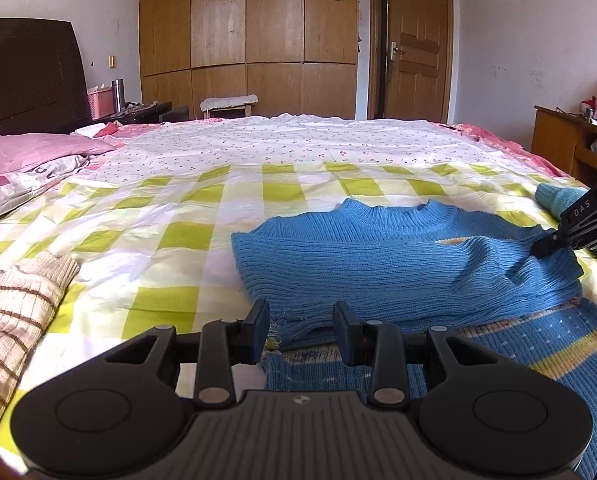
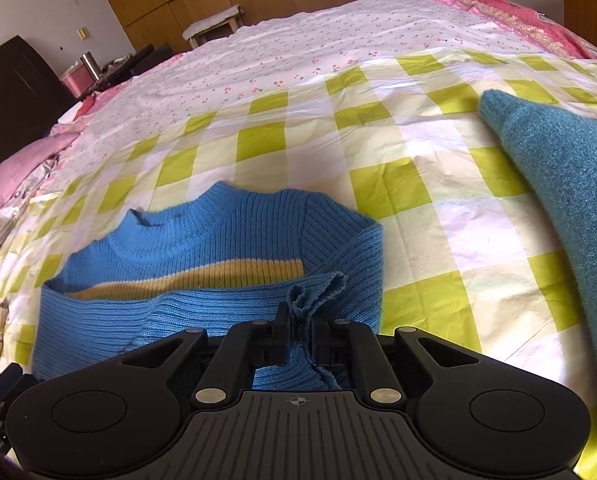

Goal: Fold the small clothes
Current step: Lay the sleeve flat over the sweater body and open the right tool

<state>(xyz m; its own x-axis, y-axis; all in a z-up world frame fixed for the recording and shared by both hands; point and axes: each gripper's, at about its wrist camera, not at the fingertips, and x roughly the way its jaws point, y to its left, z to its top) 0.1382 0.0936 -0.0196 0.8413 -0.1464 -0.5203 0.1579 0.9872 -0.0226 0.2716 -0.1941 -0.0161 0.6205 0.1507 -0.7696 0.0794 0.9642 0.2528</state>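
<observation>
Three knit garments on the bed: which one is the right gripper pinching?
The bright blue ribbed sweater with the yellow stripe, its cuff bunched in the right gripper; the teal fuzzy knit and beige brown-striped knit lie untouched.

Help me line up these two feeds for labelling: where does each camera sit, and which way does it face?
Left wrist: on the left gripper, low over the bed, facing the wardrobe; its fingers straddle the blue sweater edge; the right gripper enters far right.
Right wrist: on the right gripper, tilted down, its fingers around the sweater's cuff.
Shared: the sweater, the checked sheet, the teal garment.
</observation>
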